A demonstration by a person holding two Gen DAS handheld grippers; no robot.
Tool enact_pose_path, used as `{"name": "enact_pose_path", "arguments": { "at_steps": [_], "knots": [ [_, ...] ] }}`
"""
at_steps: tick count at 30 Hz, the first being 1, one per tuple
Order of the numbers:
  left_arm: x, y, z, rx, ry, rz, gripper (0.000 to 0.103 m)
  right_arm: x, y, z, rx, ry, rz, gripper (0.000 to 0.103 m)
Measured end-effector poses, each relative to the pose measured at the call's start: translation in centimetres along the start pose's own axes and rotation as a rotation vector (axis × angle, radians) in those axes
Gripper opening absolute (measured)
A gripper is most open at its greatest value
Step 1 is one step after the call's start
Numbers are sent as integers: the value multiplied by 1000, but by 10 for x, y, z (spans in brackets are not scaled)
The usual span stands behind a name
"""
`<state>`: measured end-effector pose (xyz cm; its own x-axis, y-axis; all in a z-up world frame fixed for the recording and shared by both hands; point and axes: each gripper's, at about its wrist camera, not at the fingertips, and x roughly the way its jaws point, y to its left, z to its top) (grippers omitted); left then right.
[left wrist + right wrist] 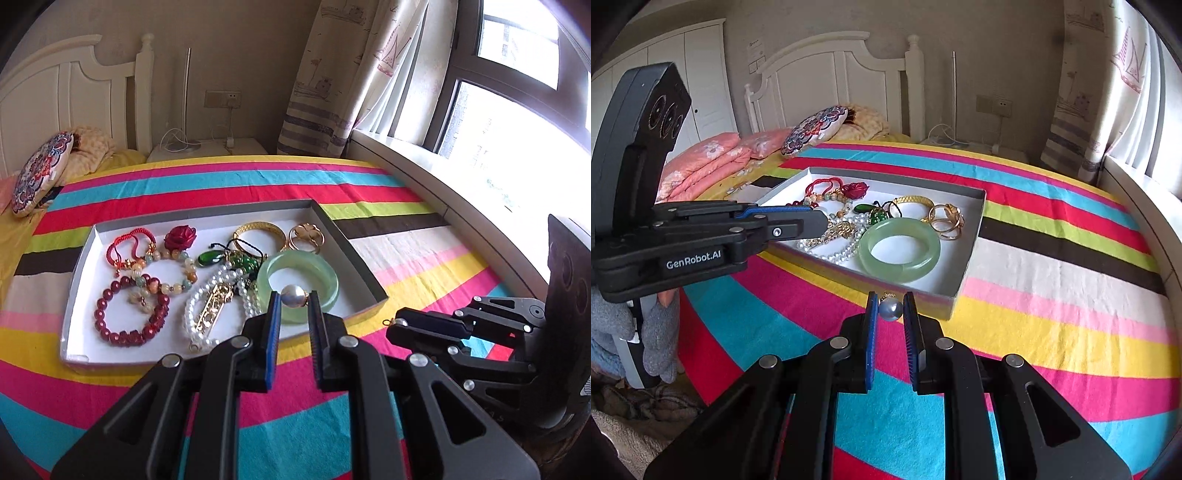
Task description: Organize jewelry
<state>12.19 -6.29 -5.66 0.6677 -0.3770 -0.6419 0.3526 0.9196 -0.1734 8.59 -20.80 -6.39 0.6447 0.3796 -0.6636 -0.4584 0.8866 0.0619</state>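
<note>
The left gripper (293, 297) holds a round white pearl earring with a small gold fitting (294, 296) between the very tips of its two blue-padded fingers (272, 314); the fingers are closed down to just the width of the pearl and touch it on either side. Seen along the fingers, the pearl hangs over the near part of a pale green jade bangle (297, 282) that lies in the near right corner of a shallow grey cardboard tray with a white floor (79, 269).

The right gripper (890, 308) pinches a second pearl, greyish-white with a gold cap (891, 309), likewise at its fingertips, fingers narrowed to the pearl's width. This pearl sits outside the tray, just in front of its near wall, above the striped multicoloured bedspread (1052, 288).

Inside the tray lie a dark red beaded bracelet (129, 312), a white pearl strand with a gold pendant (210, 306), a red fabric rose (180, 237), a gold bangle (260, 230) and gold rings (306, 236)
</note>
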Motion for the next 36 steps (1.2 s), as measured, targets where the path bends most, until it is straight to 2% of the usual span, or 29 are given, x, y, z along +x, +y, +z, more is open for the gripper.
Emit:
{"name": "enact_pose_path", "arguments": {
  "at_steps": [6,11,22,27,29,31,33,36],
  "knots": [
    [27,7,26,-7,56,-42,14,29,3,24,-52,15,-17,16],
    [44,3,35,22,63,-13,14,52,7,38,-83,36,-28,16],
    [71,1,35,37,94,16,15,71,6,43,-79,65,-48,16],
    [74,8,32,21,98,17,16,75,-4,41,-22,72,-37,17],
    [73,9,32,17,91,26,27,75,-8,41,0,75,-32,21],
    [69,12,33,13,70,38,49,73,-11,41,16,68,-34,28],
    [61,15,35,6,41,64,62,67,-12,41,29,55,-33,41],
    [39,21,45,6,-18,99,78,52,-11,46,30,23,-46,49]
  ]
}}
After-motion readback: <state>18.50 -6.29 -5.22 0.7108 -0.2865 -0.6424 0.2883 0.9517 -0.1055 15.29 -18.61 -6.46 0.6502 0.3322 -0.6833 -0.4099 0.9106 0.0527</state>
